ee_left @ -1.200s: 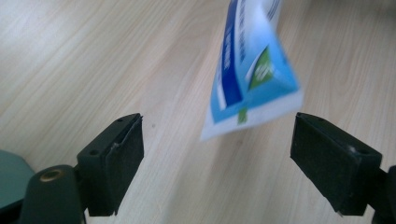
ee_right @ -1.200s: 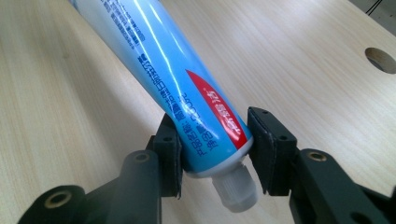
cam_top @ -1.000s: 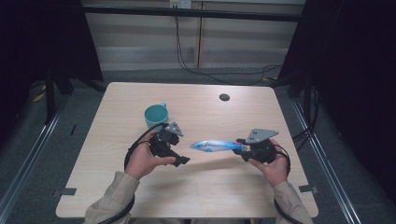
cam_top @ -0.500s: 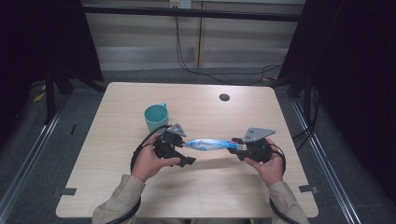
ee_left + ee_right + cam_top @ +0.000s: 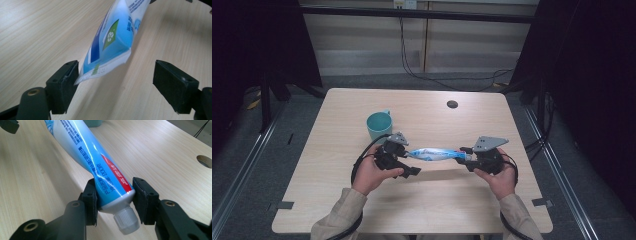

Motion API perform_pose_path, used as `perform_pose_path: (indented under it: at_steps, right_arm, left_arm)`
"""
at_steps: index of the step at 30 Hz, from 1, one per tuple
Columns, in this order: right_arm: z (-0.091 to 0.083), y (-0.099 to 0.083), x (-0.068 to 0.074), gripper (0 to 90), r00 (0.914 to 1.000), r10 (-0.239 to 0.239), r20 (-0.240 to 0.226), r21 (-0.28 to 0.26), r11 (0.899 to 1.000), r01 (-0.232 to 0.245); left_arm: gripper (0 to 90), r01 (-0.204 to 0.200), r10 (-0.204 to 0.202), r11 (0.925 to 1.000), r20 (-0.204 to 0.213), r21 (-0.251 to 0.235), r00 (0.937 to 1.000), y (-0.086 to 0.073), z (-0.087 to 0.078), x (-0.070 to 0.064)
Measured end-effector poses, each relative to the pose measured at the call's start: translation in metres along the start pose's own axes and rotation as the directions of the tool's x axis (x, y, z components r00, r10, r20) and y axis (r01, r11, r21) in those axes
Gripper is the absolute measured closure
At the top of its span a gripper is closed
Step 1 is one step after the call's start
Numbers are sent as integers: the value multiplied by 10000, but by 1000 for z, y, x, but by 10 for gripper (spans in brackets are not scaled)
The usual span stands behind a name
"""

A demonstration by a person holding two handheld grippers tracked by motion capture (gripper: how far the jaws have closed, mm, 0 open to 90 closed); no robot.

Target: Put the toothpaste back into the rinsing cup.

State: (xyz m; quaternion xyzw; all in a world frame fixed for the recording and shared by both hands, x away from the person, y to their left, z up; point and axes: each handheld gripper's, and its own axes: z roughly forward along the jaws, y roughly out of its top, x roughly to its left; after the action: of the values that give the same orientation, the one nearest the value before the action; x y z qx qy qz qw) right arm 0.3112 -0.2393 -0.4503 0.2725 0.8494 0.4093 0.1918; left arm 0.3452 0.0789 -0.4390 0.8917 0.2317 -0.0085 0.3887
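Jaws first: our right gripper (image 5: 113, 195) is clenched on the toothpaste tube (image 5: 100, 165) just above its white cap (image 5: 126, 220), both pads pressed into the shoulder of the tube. Our left gripper (image 5: 116, 85) stands released, its jaws spread wide; one pad just touches a corner of the tube's flat crimped end (image 5: 105, 68), the other pad is well apart from it.

Taking the tube as our landmark, in the high view it hangs level above the wooden table (image 5: 337, 200), stretched between the two grippers, with the left gripper (image 5: 404, 154) at its crimped end and the right gripper (image 5: 464, 156) at its cap end. The teal mug (image 5: 378, 125) stands beyond the tube's crimped end, near but apart. The dark hole in the tabletop (image 5: 452, 104) lies farther back, beyond the cap end.

What has changed: a second ago our left gripper was short of the tube, with bare table between them; half a second ago it was closing in; now the crimped end sits inside its open jaws. The right gripper has drifted a little inward with the tube and keeps its hold. We judge that the left gripper is set to close on the crimped end, so that both ends are held, perhaps for a handover or for work on the cap.
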Motion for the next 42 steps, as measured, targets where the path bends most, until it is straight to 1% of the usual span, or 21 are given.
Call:
perform_pose_path:
  at_steps: [2,4,7,8,9,10,12,14,17,20,22,23,26,29,31,33,35,36,37,40,42]
  right_arm:
    - [2,0,0,583,10000,30,-68,170,9999,-28]
    - [2,0,0,583,9999,37,-132,212,9998,-34]
    - [5,3,4,585,9994,-247,-229,339,9991,255]
    - [5,4,5,584,9993,-314,-211,397,9987,322]
    - [8,5,7,586,9984,-411,-375,497,9978,429]
    - [10,6,8,586,9981,-471,-392,573,9971,493]
    - [13,6,11,587,9973,-655,-328,764,9948,679]
    - [14,2,11,586,9980,-527,-356,709,9960,551]
    - [13,-2,8,586,9990,-276,-345,600,9978,297]
    - [12,-3,9,585,9981,-437,-424,801,9957,470]
    - [11,-2,10,586,9979,-507,-391,713,9960,534]
    - [10,-2,10,585,9982,-460,-392,684,9965,486]
    - [7,0,8,585,9987,-297,-408,376,9988,313]
    - [5,2,7,584,9986,-264,-447,152,9995,271]
    - [5,4,8,584,9984,-302,-468,150,9994,309]
    - [6,5,9,584,9981,-372,-481,146,9992,380]
    - [7,5,9,583,9976,-356,-587,121,9993,364]
    - [8,5,9,584,9975,-333,-625,118,9993,341]
    - [8,5,9,584,9971,-354,-675,134,9992,364]
    - [9,6,9,581,9960,-433,-783,86,9990,441]
    - [8,7,9,576,9953,-545,-795,14,9985,548]
  left_arm:
    - [283,1,0,10000,-137,94,9999,0,1,1]
    - [289,27,-27,10000,-115,-43,9999,0,0,0]
    - [391,-301,304,9976,32,-620,9995,9,-4,-6]
    - [397,-709,707,9962,-47,-500,9975,13,-4,-10]
    - [505,-877,876,9945,-38,-571,9961,15,-4,-11]
    - [551,-968,967,9925,-44,-741,9953,18,-6,-13]
    - [655,-1181,1181,9913,-25,-582,9930,22,-8,-15]
    - [653,-1327,1336,9905,255,-352,9907,23,-8,-15]
    - [474,-1618,1619,9868,-172,93,9867,22,-4,-17]
    - [397,-1789,1794,9838,-693,135,9813,16,2,-15]
    - [323,-1834,1853,9826,-802,305,9794,13,4,-12]
    - [301,-2040,2077,9776,-802,523,9749,11,5,-11]
    - [290,-2117,2182,9734,-727,879,9732,5,10,-10]
    - [355,-1991,2032,9778,-649,646,9770,4,10,-8]
    - [445,-1833,1847,9825,-494,329,9815,4,10,-8]
    - [522,-2012,2035,9779,-379,562,9784,6,10,-9]
    - [533,-2137,2173,9730,-337,870,9755,7,10,-10]
    - [547,-2316,2353,9670,-234,1061,9716,7,9,-10]
    - [560,-2224,2258,9686,-187,1108,9740,7,10,-12]
    - [649,-2474,2543,9588,-336,1395,9665,8,7,-14]
    - [670,-2290,2348,9647,-312,1304,9715,8,5,-14]
